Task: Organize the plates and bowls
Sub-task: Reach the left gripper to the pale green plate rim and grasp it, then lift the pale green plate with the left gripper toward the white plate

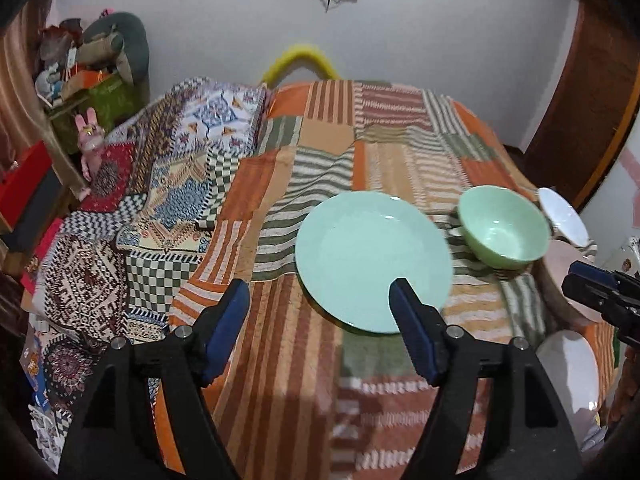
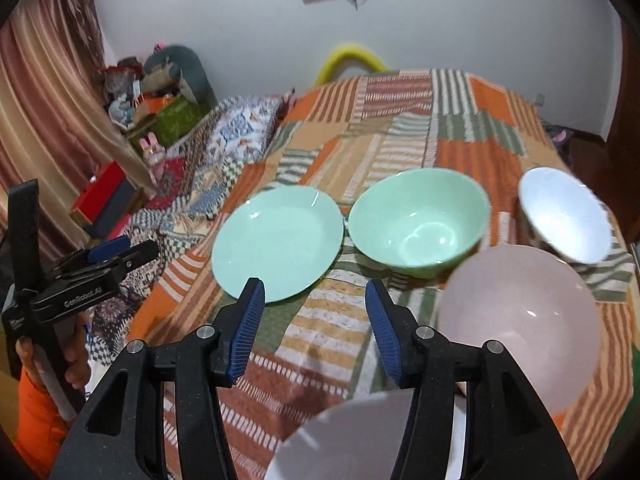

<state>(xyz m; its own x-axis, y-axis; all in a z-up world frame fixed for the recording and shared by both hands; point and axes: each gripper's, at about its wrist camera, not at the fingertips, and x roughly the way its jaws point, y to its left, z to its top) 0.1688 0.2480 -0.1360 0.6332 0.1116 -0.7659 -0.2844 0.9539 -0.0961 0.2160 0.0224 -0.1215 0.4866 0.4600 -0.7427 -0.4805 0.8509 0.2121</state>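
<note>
A mint green plate (image 1: pixel 372 260) (image 2: pixel 276 244) lies on the striped patchwork blanket (image 1: pixel 320 152). A green bowl (image 1: pixel 502 226) (image 2: pixel 418 222) stands right of it. A white bowl (image 1: pixel 562 216) (image 2: pixel 564 216) stands further right, tilted. A pale pink bowl (image 2: pixel 520 312) (image 1: pixel 560 276) sits in front of it. A white plate (image 2: pixel 344 440) (image 1: pixel 568 368) lies nearest, at the bottom. My left gripper (image 1: pixel 320 300) is open and empty, just short of the green plate's near rim. My right gripper (image 2: pixel 314 300) is open and empty above the blanket, between green plate and pink bowl.
A second patterned quilt (image 1: pixel 160 208) covers the bed's left side. Boxes, toys and clutter (image 1: pixel 92 80) stand at the far left by a curtain (image 2: pixel 40 100). A yellow tube (image 1: pixel 300 60) sticks up behind the bed. A wooden door (image 1: pixel 580 100) is at right.
</note>
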